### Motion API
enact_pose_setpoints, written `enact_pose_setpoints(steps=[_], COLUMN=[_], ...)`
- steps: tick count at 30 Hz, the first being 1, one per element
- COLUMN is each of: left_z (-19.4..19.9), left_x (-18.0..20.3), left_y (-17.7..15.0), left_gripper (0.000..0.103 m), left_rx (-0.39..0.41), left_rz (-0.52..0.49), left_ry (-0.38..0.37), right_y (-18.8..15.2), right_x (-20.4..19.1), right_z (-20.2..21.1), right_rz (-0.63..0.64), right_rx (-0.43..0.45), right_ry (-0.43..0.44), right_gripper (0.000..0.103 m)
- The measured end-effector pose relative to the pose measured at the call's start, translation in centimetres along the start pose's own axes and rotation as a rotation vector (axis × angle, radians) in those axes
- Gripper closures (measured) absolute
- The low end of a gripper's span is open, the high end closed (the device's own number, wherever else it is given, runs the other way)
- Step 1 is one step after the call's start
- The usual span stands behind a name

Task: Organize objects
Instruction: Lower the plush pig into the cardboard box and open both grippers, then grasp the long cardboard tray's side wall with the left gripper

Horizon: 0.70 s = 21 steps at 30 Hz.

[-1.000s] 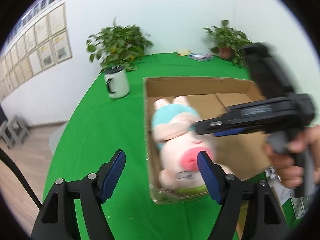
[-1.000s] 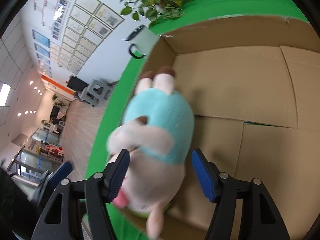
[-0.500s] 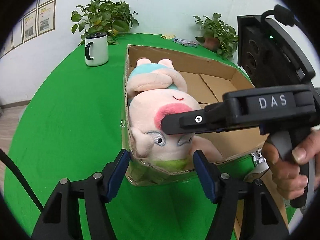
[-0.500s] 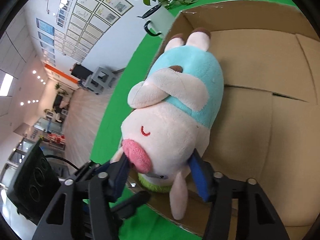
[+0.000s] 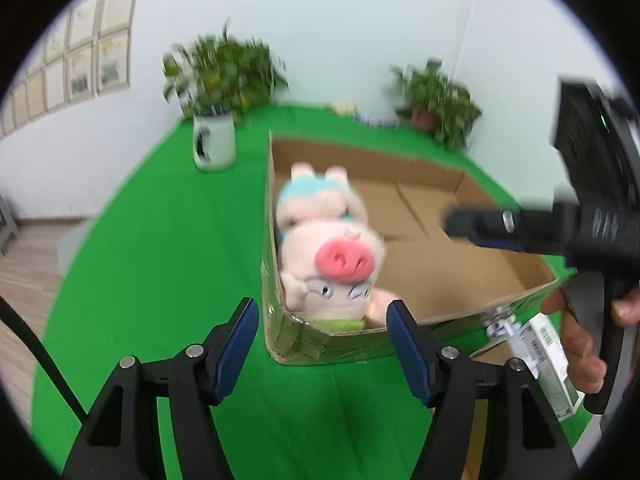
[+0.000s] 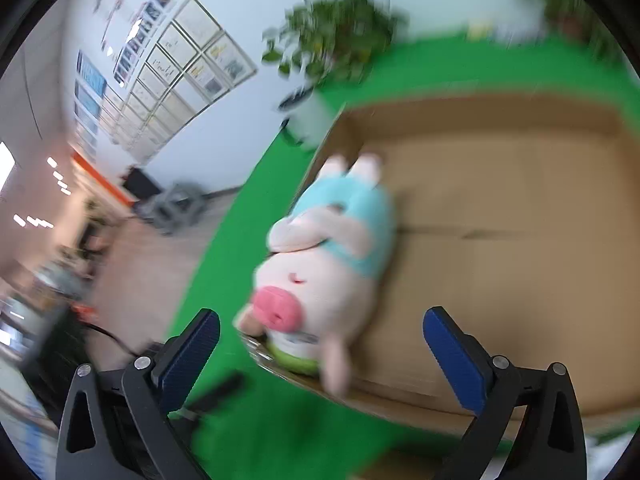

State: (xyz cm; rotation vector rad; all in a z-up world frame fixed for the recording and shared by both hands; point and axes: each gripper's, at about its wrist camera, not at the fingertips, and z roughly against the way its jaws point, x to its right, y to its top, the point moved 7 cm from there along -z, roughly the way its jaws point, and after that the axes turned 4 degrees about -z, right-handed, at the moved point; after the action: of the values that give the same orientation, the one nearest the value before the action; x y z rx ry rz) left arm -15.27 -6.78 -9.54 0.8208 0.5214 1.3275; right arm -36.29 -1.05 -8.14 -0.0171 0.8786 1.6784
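Only leftward: white mug (image 5: 214, 146) beside cardboard box (image 5: 404, 334) (plush pig (image 5: 328, 252) inside).

white mug (image 5: 213, 145) before leafy plant (image 5: 224, 74); second potted plant (image 5: 438, 100); framed wall certificates (image 6: 188, 80)

Left tongs (image 5: 322, 330), right tongs (image 6: 320, 340) agape.

Soft, fuzzy cloth on the plush pig (image 5: 330, 260); matt brown corrugated paperboard for the box (image 5: 460, 280). Matt green cloth over the counter (image 5: 160, 260). Ribbed blue pads (image 6: 452, 356), matt black plastic frames.
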Motion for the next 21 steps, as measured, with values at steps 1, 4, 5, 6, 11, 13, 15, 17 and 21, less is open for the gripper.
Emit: enact_pose_setpoints(steps=[1, 4, 5, 6, 11, 13, 15, 17, 21], left_z=[1.3, 3.7, 4.3, 4.8, 6.3, 6.9, 7.8, 9.0, 10.5], left_x=[0.4, 1.6, 2.2, 3.0, 7.7, 9.5, 10.9, 11.9, 12.6], left_y=[0.1, 0.2, 0.2, 0.1, -1.0, -1.4, -1.9, -2.4, -3.5], left_gripper=[0.028, 0.027, 0.027, 0.027, 0.027, 0.027, 0.027, 0.027, 0.027], left_rx=[0.026, 0.078, 0.089, 0.097, 0.082, 0.075, 0.085, 0.110, 0.131], left_rz=[-0.001, 0.020, 0.028, 0.037, 0.035, 0.031, 0.028, 0.025, 0.044], left_ry=[0.021, 0.022, 0.008, -0.002, -0.054, -0.054, -0.047, -0.033, -0.024], right_y=[-0.4, -3.1, -4.0, -5.0, -10.7, -13.4, -14.8, -16.6, -20.0], right_x=[0.1, 0.6, 0.9, 1.1, 3.2, 3.9, 5.0, 5.1, 5.8], right_z=[2.0, 8.3, 10.2, 12.2, 21.5, 24.7, 26.6, 27.9, 29.5], right_rz=[0.036, 0.085, 0.086, 0.082, 0.099, 0.117, 0.124, 0.127, 0.145], right_rx=[0.044, 0.144, 0.166, 0.195, 0.274, 0.304, 0.325, 0.338, 0.337], right_ry=[-0.079, -0.230, -0.254, -0.281, -0.341, -0.333, -0.328, -0.331, -0.335], right_gripper=[0.001, 0.001, 0.001, 0.001, 0.001, 0.001, 0.001, 0.001, 0.001])
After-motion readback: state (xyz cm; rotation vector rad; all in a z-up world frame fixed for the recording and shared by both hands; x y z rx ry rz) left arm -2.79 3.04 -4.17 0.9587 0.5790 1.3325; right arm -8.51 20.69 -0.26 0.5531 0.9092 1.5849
